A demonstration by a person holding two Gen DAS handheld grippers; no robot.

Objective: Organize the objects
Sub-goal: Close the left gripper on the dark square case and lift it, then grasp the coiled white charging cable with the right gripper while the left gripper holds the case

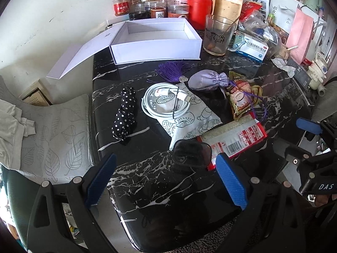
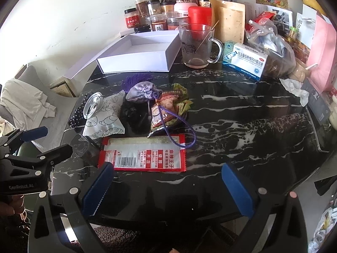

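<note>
Both the left gripper (image 1: 166,177) and right gripper (image 2: 167,187) are held wide apart with nothing clamped; the white box (image 1: 155,48) sits lid-open at the back, and the red packet (image 2: 143,155), lilac pouch (image 1: 207,80) and coiled cable (image 1: 166,100) are spread in front of it.

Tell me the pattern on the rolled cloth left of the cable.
Black with white polka dots: the cloth shows best in the left wrist view.

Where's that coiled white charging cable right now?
In the left wrist view the white cable lies coiled mid-table on the bread-print packet, between the polka-dot cloth to its left and the lilac pouch.
</note>
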